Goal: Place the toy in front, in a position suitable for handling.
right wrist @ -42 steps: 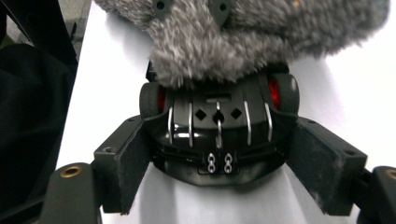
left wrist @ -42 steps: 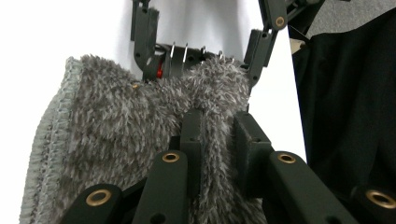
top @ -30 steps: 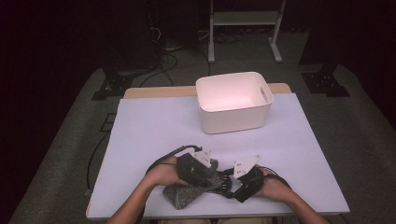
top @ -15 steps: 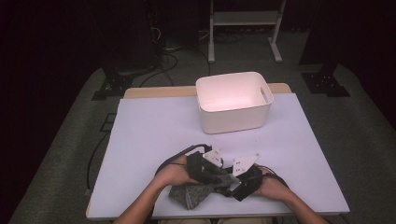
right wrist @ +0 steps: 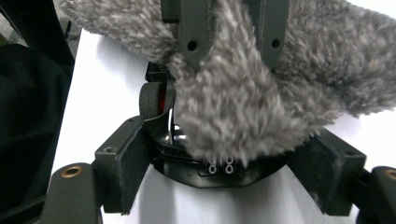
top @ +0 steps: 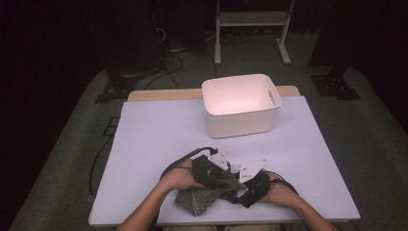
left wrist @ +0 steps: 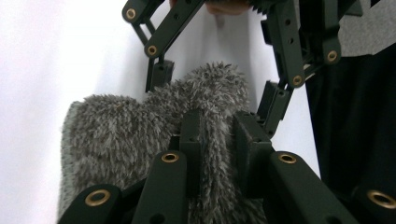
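A grey fuzzy cloth [top: 198,200] lies bunched at the near edge of the white table [top: 159,134]. My left gripper [top: 229,184] points right and is shut on a raised fold of the cloth [left wrist: 116,135]; its jaws [left wrist: 219,126] pinch the pile between the pads. My right gripper [top: 235,192] faces it from the right. In the right gripper view its jaws [right wrist: 226,163] stand wide apart, with a flap of the cloth [right wrist: 233,107] hanging between them and touching neither pad. The left gripper's fingers [right wrist: 194,28] hold that flap from above.
A white plastic bin [top: 240,103] with handle cut-outs stands empty at the back centre of the table. Black cables [top: 180,161] trail from the grippers over the table to the left. The person's forearms [top: 154,204] come in over the near edge.
The left gripper has shifted slightly right, toward the right gripper, carrying the cloth's fold with it. The right gripper has stayed in place.
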`<state>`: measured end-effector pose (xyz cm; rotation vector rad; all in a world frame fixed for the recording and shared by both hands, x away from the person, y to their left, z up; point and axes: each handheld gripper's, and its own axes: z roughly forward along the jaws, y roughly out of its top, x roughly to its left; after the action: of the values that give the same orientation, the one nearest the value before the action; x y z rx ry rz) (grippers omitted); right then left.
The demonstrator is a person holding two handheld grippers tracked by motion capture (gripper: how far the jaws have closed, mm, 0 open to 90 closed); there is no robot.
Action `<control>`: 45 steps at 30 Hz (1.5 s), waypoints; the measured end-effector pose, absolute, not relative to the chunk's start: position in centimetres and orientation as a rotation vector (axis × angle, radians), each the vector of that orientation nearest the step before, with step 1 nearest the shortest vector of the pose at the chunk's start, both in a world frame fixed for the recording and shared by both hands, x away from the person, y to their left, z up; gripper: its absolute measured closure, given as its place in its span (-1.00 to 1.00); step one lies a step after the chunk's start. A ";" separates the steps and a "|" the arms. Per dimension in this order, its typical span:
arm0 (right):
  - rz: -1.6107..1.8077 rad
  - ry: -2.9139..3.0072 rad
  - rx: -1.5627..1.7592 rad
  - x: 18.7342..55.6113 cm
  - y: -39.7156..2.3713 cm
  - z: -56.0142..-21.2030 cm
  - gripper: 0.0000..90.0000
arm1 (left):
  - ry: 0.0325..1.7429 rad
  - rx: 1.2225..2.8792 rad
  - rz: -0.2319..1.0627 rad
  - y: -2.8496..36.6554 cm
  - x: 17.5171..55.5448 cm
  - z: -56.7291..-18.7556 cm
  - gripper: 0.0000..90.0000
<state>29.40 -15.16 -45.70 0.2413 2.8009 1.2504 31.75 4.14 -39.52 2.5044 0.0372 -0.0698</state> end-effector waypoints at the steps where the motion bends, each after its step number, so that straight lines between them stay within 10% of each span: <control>1: 1.260 2.800 0.238 29.5 -15.2 -45.6 -0.48 | 0.036 2.517 -0.063 4.6 31.8 -39.4 0.67; 12: 1.249 2.819 0.208 29.9 -15.3 -46.0 -0.48 | 0.161 2.524 -0.061 9.2 32.3 -39.9 0.67; 28: 1.230 2.817 0.207 29.8 -15.1 -46.1 -0.48 | 0.049 2.529 -0.083 4.6 32.9 -39.6 0.67; 45: 1.236 2.814 0.202 29.8 -15.3 -46.2 -0.48 | 0.227 2.526 -0.068 12.0 32.4 -40.1 0.67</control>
<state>29.81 -15.26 -46.18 0.2021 2.8140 1.2365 32.35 12.01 -40.05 2.5260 0.2267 -0.0684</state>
